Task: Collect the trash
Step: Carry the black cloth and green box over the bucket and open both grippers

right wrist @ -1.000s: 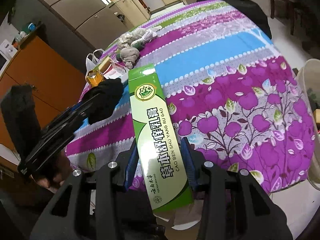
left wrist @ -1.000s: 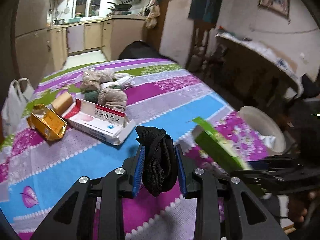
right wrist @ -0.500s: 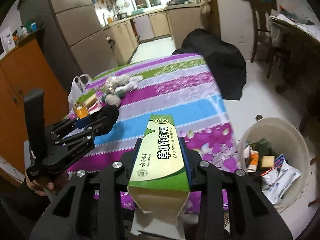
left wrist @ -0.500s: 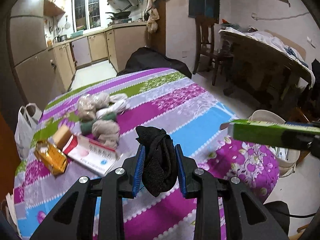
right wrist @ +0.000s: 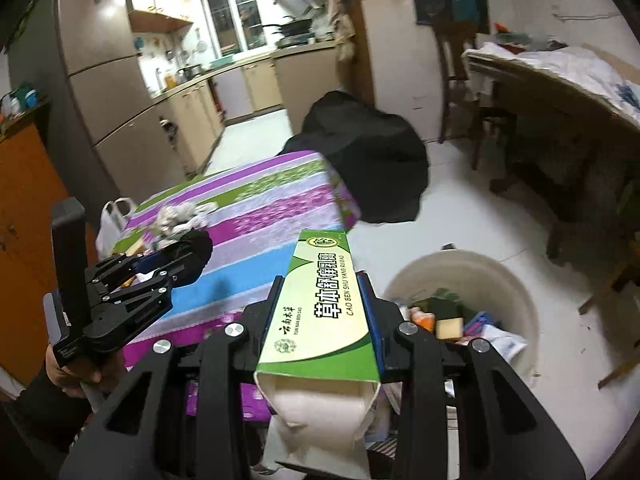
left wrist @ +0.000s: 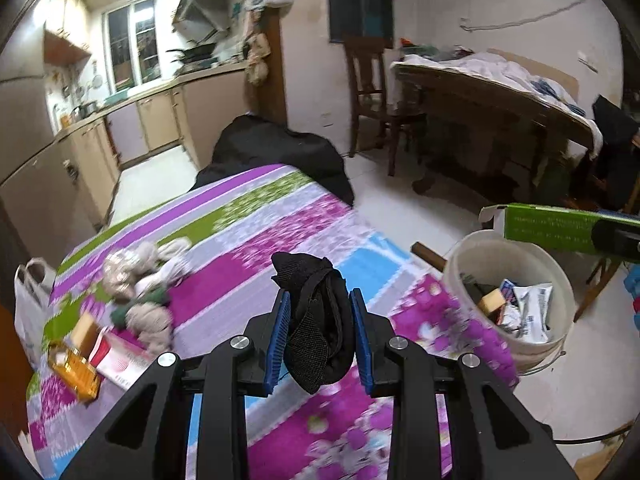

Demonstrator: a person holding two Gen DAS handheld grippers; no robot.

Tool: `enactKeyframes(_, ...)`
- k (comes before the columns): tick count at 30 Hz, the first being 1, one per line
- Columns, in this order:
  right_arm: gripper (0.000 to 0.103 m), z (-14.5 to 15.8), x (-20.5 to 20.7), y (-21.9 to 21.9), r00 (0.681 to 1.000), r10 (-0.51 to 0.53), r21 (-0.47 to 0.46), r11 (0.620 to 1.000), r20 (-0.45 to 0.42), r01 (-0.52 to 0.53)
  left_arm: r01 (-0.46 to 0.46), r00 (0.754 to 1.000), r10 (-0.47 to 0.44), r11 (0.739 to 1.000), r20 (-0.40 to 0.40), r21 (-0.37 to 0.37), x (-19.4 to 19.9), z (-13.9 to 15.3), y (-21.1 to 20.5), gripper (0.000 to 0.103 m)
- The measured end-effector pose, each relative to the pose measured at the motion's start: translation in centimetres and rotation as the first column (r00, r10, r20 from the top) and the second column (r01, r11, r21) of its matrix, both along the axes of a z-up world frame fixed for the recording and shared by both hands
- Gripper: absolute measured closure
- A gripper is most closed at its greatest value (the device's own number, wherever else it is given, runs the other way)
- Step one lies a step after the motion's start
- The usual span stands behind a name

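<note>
Both tools loaded, white bin on the floor just right of the desk.

Left tool [left wrist: 318,332] pinches a black cloth [left wrist: 320,320]; right tool [right wrist: 324,312], whose jaws have just been closing, clamps a green carton [right wrist: 320,304]. Ahead of them: desk [left wrist: 248,240] in striped floral cloth, socks [left wrist: 144,280] and boxes [left wrist: 96,356] front-left, bin [right wrist: 460,280] front-right holding wrappers. Kitchen cabinets beyond, white tile floor.

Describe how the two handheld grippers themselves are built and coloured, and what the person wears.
Both the left gripper and right gripper are matte black angular linkage frames with silver round bolts and blue ribbed pads. The left has an upright black handle post. A dark sleeve covers the forearm.
</note>
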State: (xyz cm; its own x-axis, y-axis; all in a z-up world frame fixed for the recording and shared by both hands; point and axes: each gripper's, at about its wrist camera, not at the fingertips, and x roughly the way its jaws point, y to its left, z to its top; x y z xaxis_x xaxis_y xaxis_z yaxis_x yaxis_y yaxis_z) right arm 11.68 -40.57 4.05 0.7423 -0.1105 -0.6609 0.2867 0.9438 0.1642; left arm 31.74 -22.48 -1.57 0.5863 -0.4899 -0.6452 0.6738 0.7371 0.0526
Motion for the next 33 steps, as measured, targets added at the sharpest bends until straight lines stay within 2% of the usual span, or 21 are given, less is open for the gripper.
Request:
enactKeyframes(8,0.069,0.7,-2.2,-3.5,0.995,-0.096,-0.038,0.995,-0.013,0.096,0.089,0.996,-0.089,0.996,0.018,0.024,-1.6,0.3,-5.5,0.072)
enactKeyframes(22,0.069,-1.1,-2.1,-10.9,0.955,-0.208,-0.056,0.978,-0.210,0.200,0.232,0.968,-0.240,0.967,0.076,0.102,-3.5,0.3,-15.8,0.072)
enactKeyframes(29,0.069,-3.1,-1.2,-13.5,0.924,-0.216,-0.011,0.975,-0.315,0.224,0.279,0.955,-0.290,0.950,0.059,0.141,-3.7,-0.7,-20.4,0.072)
enactKeyframes(33,0.069,-3.7,-0.7,-14.4,0.905,-0.227,-0.023,0.972,-0.360,0.234,0.313,0.944,-0.325,0.934,0.048,0.174,-4.0,-1.8,-22.9,0.072)
